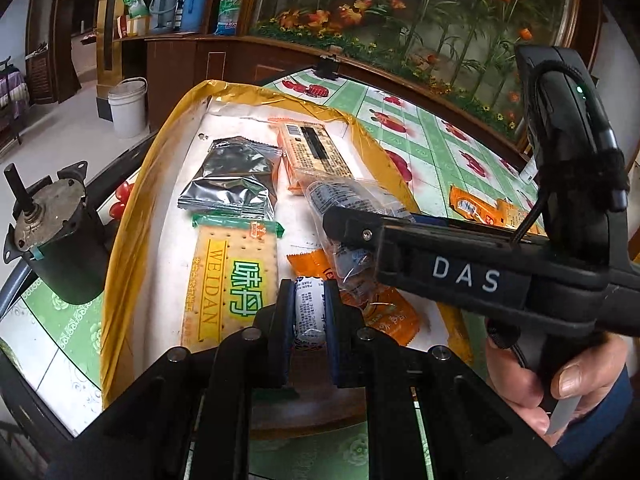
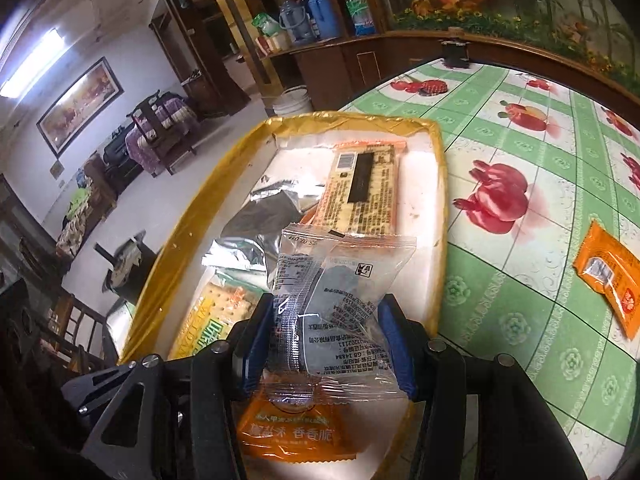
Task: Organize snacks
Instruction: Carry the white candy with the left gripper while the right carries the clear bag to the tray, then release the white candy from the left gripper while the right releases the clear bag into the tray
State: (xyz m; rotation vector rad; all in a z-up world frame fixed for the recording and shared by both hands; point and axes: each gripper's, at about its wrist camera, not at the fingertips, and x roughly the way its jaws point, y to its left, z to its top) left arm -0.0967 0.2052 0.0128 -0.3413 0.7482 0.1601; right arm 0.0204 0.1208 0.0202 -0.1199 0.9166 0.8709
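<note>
My left gripper (image 1: 308,314) is clamped on a small white snack roll (image 1: 309,308) above the yellow-rimmed tray (image 1: 132,216); my right gripper (image 2: 324,340) pinches a clear snack packet (image 2: 340,300) over the tray; an orange packet (image 2: 608,276) lies on the counter (image 2: 520,300).

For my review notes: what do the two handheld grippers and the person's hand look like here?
Both grippers are black, with round silver pins on the linkage bars and blue pads on the fingers. Seen from the left gripper, the right gripper has white letters "DAS" on its body, a black cable held by a fuzzy black strap, and a small green light. The hand gripping its handle has a dark blue cuff.
</note>
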